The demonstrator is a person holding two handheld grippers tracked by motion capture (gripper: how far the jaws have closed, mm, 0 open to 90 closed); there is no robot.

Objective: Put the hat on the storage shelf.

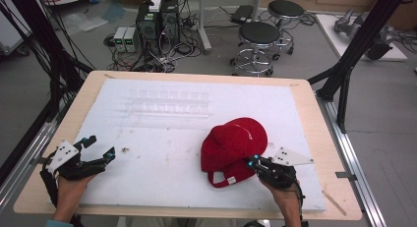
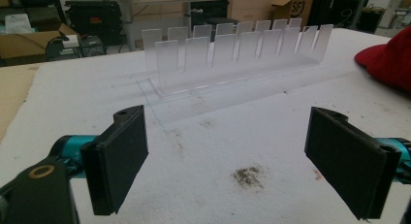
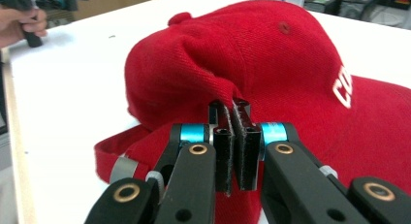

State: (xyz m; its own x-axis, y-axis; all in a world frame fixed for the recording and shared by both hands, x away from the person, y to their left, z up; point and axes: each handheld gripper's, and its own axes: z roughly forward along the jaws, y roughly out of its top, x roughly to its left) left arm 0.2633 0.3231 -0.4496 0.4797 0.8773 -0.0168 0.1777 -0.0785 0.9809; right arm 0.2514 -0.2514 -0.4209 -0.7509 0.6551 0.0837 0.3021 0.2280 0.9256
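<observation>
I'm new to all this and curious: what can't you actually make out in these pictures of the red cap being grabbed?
- White lettering on the red cap: right gripper view, cut off by the picture's edge.
- Fabric pinched by the right gripper: hidden between the shut pads.
- Clear slotted rack: faint against the white board in the high view.

Lab, computer towers [image 1: 157,20], tangled cables [image 1: 162,60], rolling stools [image 1: 259,40]

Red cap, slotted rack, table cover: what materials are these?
Red baseball cap: looks like brushed cotton twill, matte, visible weave and soft folds, pinched in the right gripper. Clear slotted rack: probably acrylic, glossy and see-through, with frosted-looking edges. White table cover: seems foam board or felt, matte, slightly grainy and stained; can't tell which.
</observation>
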